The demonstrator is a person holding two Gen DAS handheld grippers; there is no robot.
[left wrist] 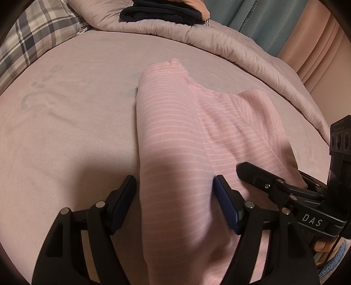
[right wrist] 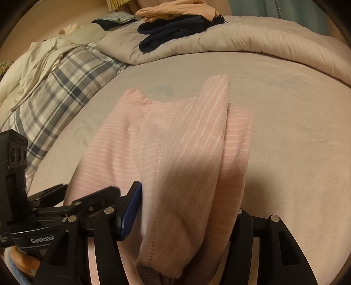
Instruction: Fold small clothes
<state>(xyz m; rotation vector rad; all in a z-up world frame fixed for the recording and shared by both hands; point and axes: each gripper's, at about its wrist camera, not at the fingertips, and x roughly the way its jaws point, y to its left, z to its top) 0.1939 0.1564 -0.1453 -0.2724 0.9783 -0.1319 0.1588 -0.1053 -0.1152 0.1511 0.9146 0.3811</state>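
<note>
While the pink striped garment [left wrist: 175, 136] lies partly folded on the pink bedsheet [left wrist: 65, 114], I have both tools at its near edge. My left gripper [left wrist: 174, 186] has its jaws spread wide, with a lengthwise fold of the cloth running between the two blue pads [left wrist: 223, 201]; the right-hand pad presses into the fabric, the left-hand one sits just beside the fold on the sheet side. I cannot tell whether it truly has hold of anything. From the other camera, my right gripper [right wrist: 188, 208] also stands well open, a thick doubled strip of the garment [right wrist: 186, 153] draped between its fingers; only one blue pad [right wrist: 130, 210] shows, the other finger is covered by cloth, so a firm grasp cannot be confirmed. The two tools sit close together, side by side. Farther back, a bunched duvet [right wrist: 252, 41] carries dark folded clothes [right wrist: 173, 30] and a peach item [right wrist: 177, 9], with a plaid pillow [right wrist: 65, 87] at the left
</note>
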